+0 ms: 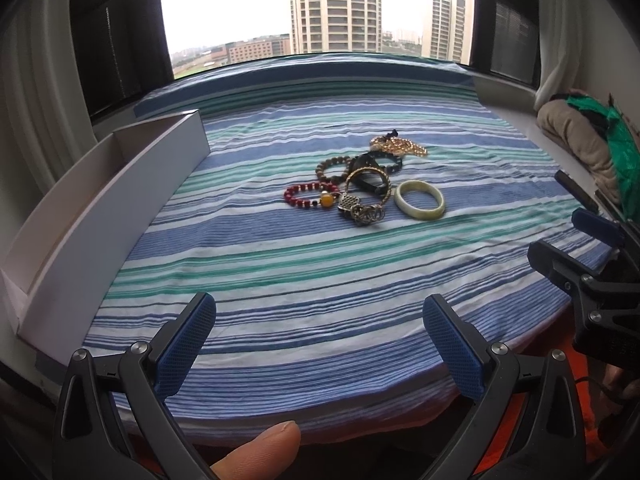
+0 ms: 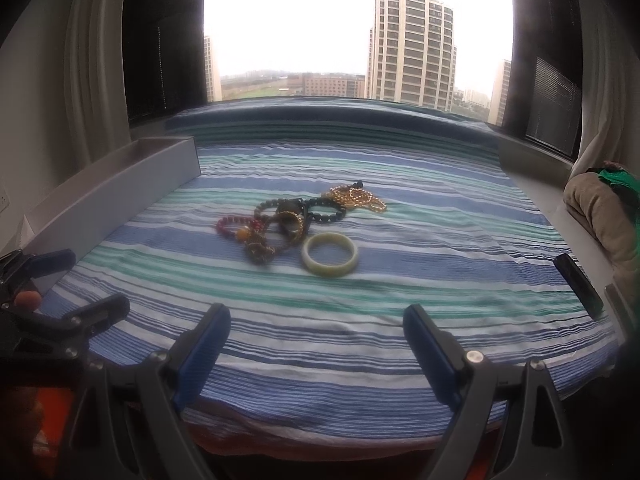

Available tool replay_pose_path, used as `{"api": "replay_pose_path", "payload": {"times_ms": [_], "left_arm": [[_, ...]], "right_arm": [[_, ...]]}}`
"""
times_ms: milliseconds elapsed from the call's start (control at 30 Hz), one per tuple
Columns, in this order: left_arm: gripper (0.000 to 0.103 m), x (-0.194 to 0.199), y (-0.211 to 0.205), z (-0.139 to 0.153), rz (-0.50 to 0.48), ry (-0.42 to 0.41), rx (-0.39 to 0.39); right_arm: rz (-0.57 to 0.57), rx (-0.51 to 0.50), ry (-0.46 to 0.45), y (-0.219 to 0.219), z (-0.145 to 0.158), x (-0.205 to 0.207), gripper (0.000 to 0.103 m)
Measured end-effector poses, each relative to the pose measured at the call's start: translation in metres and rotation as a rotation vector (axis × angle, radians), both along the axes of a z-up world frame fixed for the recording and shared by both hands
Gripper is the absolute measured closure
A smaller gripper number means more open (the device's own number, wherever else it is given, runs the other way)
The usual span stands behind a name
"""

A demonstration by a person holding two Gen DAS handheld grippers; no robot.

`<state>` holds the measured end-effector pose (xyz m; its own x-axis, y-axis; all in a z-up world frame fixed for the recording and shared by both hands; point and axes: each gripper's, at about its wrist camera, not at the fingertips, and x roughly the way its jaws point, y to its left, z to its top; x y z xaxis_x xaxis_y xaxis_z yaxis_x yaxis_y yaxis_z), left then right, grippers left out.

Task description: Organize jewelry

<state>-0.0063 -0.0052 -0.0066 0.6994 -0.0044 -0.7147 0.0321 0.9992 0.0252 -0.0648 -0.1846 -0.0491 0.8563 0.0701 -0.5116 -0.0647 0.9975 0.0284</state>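
A heap of jewelry lies mid-cloth: a pale green jade bangle (image 1: 419, 200) (image 2: 330, 255), a red bead bracelet (image 1: 308, 195) (image 2: 237, 225), a brown bead bracelet (image 1: 333, 168), a dark bead bracelet (image 2: 324, 209), a gold chain (image 1: 398, 146) (image 2: 358, 197) and silver rings (image 1: 362, 212). A white open box (image 1: 100, 216) (image 2: 108, 196) stands at the left. My left gripper (image 1: 318, 320) is open and empty, well short of the heap. My right gripper (image 2: 318, 328) is open and empty, near the front edge; it also shows in the left wrist view (image 1: 576, 244).
A blue, green and white striped cloth (image 1: 320, 280) (image 2: 440, 280) covers the surface under a window. A folded beige and green bundle (image 1: 584, 140) (image 2: 604, 208) lies at the right. A dark flat object (image 2: 578, 286) lies on the right ledge.
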Motion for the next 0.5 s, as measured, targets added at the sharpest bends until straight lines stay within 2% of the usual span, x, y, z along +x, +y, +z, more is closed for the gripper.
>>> {"api": "replay_pose_path", "payload": {"times_ms": [267,500], "left_arm": [[0.000,0.004,0.002,-0.007,0.012,0.043,-0.003],[0.000,0.003,-0.004,-0.006,-0.007,0.029,0.009]], "right_arm": [[-0.007,-0.005,0.022,0.000,-0.007,0.001,0.013],[-0.038,0.019,0.031,-0.011,-0.008,0.004,0.013]]}}
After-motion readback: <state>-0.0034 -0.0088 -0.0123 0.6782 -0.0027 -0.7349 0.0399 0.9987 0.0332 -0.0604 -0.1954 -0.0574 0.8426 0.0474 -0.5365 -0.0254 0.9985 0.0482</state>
